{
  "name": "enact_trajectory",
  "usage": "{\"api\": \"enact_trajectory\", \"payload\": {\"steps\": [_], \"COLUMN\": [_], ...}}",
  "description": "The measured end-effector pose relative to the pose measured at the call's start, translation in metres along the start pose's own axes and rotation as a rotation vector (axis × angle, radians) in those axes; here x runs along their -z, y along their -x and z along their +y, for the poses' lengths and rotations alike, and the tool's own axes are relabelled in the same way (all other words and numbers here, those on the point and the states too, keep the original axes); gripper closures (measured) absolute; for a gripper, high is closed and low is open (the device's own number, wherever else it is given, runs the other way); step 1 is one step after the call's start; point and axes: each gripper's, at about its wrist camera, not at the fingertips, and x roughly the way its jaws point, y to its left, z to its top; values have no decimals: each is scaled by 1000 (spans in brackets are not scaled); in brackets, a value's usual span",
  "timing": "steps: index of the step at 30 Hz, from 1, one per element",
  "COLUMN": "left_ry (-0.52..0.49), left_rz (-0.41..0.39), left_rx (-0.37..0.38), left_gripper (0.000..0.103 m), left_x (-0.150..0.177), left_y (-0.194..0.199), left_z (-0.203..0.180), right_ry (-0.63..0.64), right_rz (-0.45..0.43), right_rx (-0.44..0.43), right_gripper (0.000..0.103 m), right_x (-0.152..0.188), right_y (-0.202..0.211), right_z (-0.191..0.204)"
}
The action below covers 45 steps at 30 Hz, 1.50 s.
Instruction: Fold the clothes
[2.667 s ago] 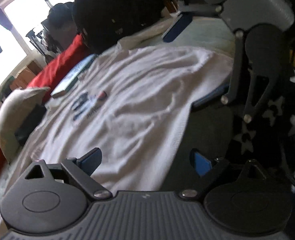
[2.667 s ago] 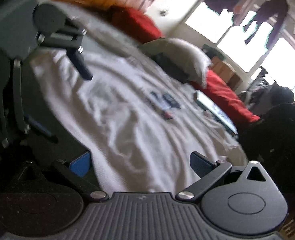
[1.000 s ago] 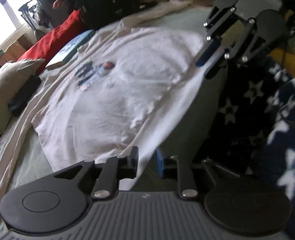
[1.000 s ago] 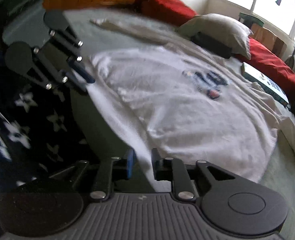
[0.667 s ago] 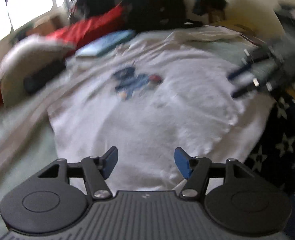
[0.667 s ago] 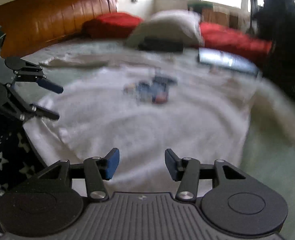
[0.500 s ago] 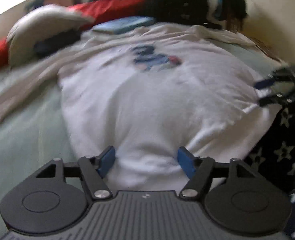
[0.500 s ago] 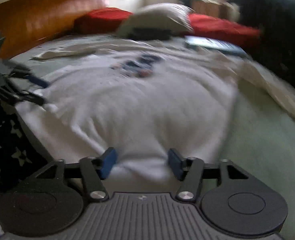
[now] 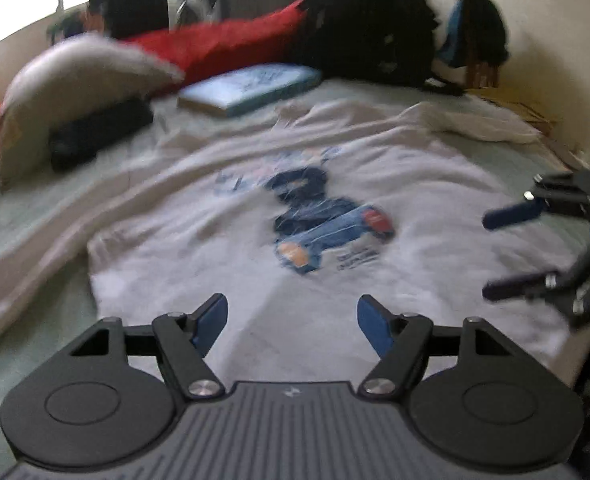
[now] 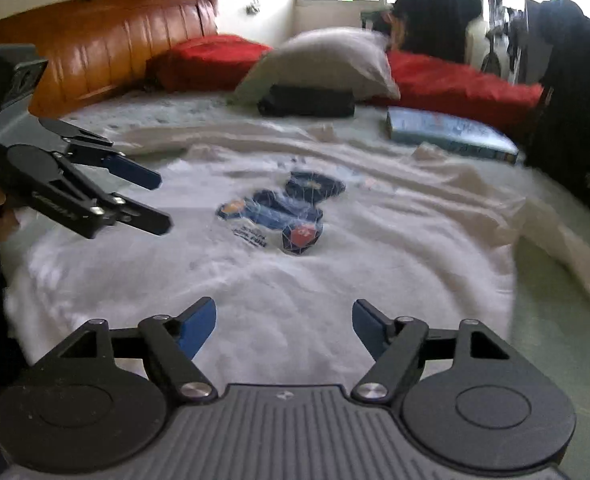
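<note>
Over the bed (image 10: 555, 340), left gripper (image 9: 291, 320) and right gripper (image 10: 283, 320) hover above the white T-shirt (image 10: 335, 264), jaws just opened wide, empty.

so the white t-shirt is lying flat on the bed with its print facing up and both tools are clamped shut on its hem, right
Not quite. The white t-shirt does lie flat on the bed with its print facing up, but neither tool is clamped on it. The left tool and the right tool have just been opening and stand open, nothing between their fingers. Each wrist view shows this.
</note>
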Motion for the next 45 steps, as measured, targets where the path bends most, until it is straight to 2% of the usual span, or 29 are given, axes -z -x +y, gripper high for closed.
{"api": "enact_trajectory", "payload": {"steps": [2, 5, 7, 9, 12, 15, 20, 24, 28, 33, 36, 38, 40, 45], "left_ry": [41, 92, 93, 92, 60, 9, -33, -11, 66, 141, 119, 110, 102, 42], "left_rz": [6, -17, -26, -26, -18, -68, -117, -38, -21, 31, 17, -1, -13, -30], "left_rx": [-9, -5, -27, -36, -51, -45, 59, 133, 33, -90, -101, -103, -98, -110], "left_gripper": [29, 26, 24, 24, 24, 25, 21, 21, 21, 21, 19, 13, 12, 8], "left_x": [12, 37, 56, 63, 53, 29, -13, -22, -12, -7, -6, -9, -15, -36], "left_y": [-7, 11, 26, 37, 45, 47, 13, -26, -33, -8, 22, 41, 59, 73], "left_z": [11, 28, 37, 42, 39, 24, -8, -22, -8, 12, 8, 3, -6, -36], "right_ry": [1, 1, -18, -56, -64, -58, -102, -120, -126, -143, -150, -154, -160, -165], "right_rz": [19, 3, 7, 3, 6, 28, 16, 13, 18, -8, -18, -16, -13, -9], "right_rx": [22, 65, 93, 82, 85, 113, 138, 150, 159, 163, 168, 171, 174, 189], "right_gripper": [15, 1, 0, 0, 0, 0, 0, 0, 0, 0, 0, 0, 0, 0], "right_x": [9, 33, 51, 64, 66, 58, 57, 59, 63, 71, 74, 73, 73, 72], "right_y": [-8, 12, 29, 41, 46, 35, 32, 36, 42, 49, 49, 49, 48, 46], "right_z": [-3, -10, -19, -27, -26, -21, -19, -18, -14, -9, -7, -7, -7, -5]}}
